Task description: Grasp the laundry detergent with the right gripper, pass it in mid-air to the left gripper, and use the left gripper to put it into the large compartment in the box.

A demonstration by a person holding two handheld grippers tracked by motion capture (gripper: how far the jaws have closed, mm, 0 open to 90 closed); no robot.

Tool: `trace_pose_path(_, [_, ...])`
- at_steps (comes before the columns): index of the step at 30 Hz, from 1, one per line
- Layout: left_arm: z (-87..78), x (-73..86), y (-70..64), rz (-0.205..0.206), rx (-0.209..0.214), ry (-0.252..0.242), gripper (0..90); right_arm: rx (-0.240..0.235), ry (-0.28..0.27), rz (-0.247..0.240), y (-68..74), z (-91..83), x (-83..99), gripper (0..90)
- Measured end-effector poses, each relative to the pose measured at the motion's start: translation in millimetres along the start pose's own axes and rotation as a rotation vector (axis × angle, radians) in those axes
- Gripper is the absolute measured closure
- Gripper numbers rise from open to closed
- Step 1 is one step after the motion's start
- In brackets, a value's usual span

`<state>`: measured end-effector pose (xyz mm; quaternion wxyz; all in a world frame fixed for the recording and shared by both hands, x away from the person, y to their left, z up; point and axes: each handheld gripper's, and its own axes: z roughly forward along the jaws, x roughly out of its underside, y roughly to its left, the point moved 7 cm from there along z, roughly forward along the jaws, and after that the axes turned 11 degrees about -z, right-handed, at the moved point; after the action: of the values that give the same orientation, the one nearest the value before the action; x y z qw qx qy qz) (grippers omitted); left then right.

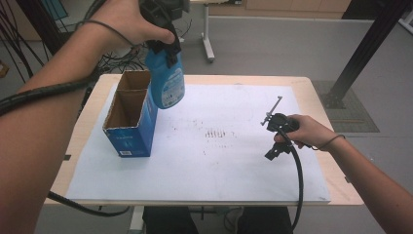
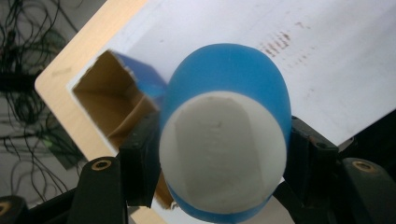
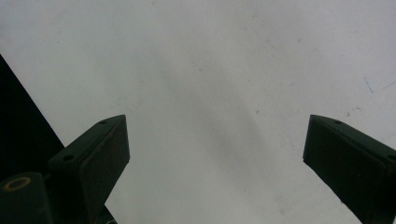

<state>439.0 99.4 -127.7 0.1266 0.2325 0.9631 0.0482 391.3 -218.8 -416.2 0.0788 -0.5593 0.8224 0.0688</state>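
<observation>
A blue plastic bottle (image 1: pixel 166 80) with a white top (image 2: pixel 223 151) hangs upright in the air, my left gripper (image 1: pixel 162 46) shut on its upper end. It hovers just right of and above an open blue cardboard box (image 1: pixel 131 114) whose brown inside (image 2: pixel 109 100) shows below the bottle. My right gripper (image 1: pixel 273 141) rests low over the white sheet (image 1: pixel 219 146) at the right, pointing down. Its jaws (image 3: pixel 215 158) stand wide apart with nothing between them.
The white sheet covers a light wooden table (image 1: pixel 316 97) and carries faint dark smudges (image 1: pixel 216 132) in the middle. Cables (image 1: pixel 117 58) lie on the floor behind the table's left. A black frame post (image 1: pixel 360 53) stands at the far right.
</observation>
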Motion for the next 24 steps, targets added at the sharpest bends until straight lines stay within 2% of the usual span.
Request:
trace_pose_path(1, [0.1, 0.5, 8.2, -0.045, 0.002, 0.002, 37.6, 0.0, 0.001, 0.0, -0.1, -0.1, 0.0, 7.0])
trace_pose_path(4, [0.5, 5.1, 28.1, -0.1, -0.011, 0.038, 37.6, 0.002, 0.001, -0.005, -0.9, 0.0, 0.1, 6.9])
trace_pose_path(8, [4.8, 10.8, 48.3, -0.201, -0.039, 0.049, 37.6, 0.0, 0.003, 0.003, -1.3, 0.7, 0.4, 6.8])
trace_pose_path(11, [7.9, 16.3, 61.5, -0.258, -0.059, 0.062, 37.6, -0.002, 0.003, 0.004, -2.0, 1.2, 0.5, 6.8])
trace_pose_path(17, [11.3, 28.2, 87.0, -0.352, -0.065, 0.083, 37.6, -0.006, -0.002, 0.01, -2.0, 2.5, 0.1, 6.8])
trace_pose_path(22, [14.4, 34.6, 102.0, -0.454, -0.083, 0.092, 37.7, -0.009, -0.003, 0.004, -1.7, 3.8, -1.1, 6.9])
trace_pose_path(24, [17.2, 36.4, 106.1, -0.472, -0.087, 0.095, 37.7, -0.009, -0.004, 0.005, -1.3, 4.1, -2.0, 6.9])
